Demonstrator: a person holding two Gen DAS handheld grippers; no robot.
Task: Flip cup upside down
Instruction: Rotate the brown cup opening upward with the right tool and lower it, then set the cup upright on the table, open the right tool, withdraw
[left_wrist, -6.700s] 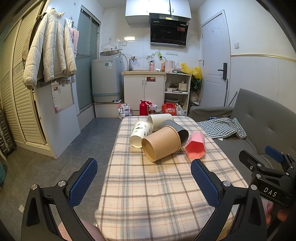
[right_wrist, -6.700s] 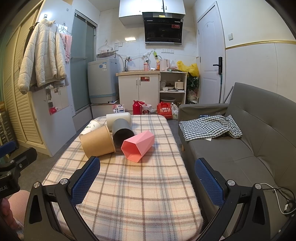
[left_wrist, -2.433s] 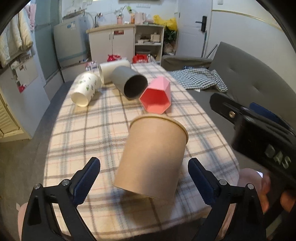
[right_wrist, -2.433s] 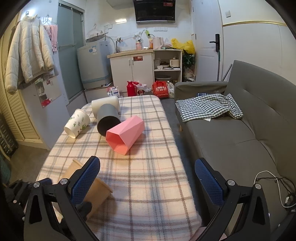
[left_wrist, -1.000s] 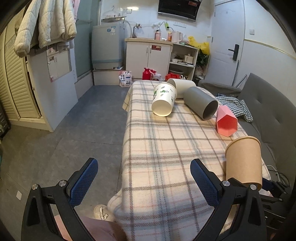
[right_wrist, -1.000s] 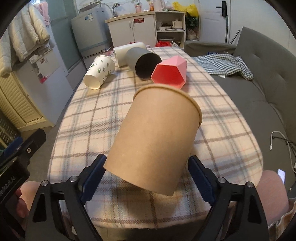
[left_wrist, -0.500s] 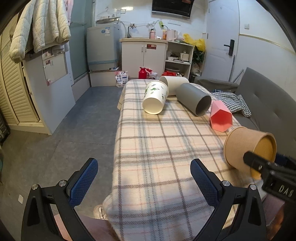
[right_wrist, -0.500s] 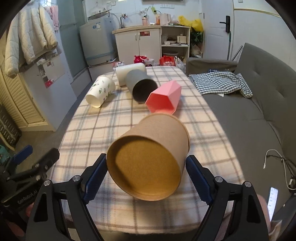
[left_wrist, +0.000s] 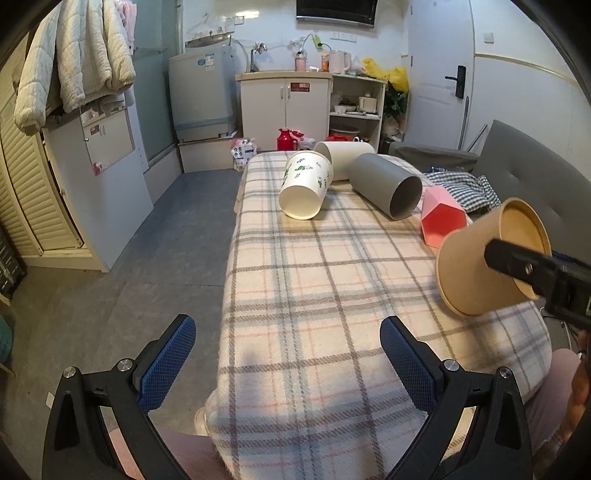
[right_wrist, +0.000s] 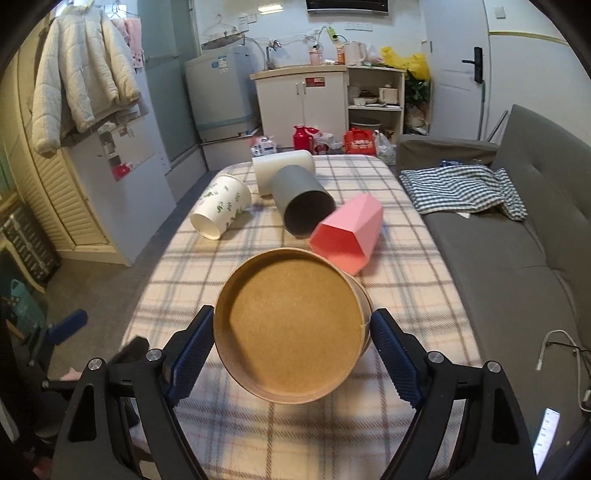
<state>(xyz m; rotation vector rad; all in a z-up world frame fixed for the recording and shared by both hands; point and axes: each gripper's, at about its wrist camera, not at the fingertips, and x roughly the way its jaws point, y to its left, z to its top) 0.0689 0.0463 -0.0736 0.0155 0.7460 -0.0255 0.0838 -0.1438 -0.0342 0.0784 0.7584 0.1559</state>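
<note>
My right gripper (right_wrist: 293, 345) is shut on a brown paper cup (right_wrist: 291, 328). It holds the cup above the near end of the plaid table (right_wrist: 399, 295), tilted, its recessed bottom facing the camera and its mouth pointing away and down. In the left wrist view the same cup (left_wrist: 476, 266) hangs at the right, with one right gripper finger (left_wrist: 524, 266) across it. My left gripper (left_wrist: 286, 354) is open and empty, over the table's near left edge (left_wrist: 229, 280).
Lying on their sides at the table's far end are a white cup with green print (right_wrist: 221, 206), a cream cup (right_wrist: 282, 168), a grey cup (right_wrist: 301, 201) and a pink hexagonal cup (right_wrist: 349, 232). A grey sofa (right_wrist: 517, 258) with a checked cloth runs along the right.
My right gripper has kept rotating the brown cup: its bottom has swung from facing down-left to facing squarely at the camera. The left gripper has barely moved.
</note>
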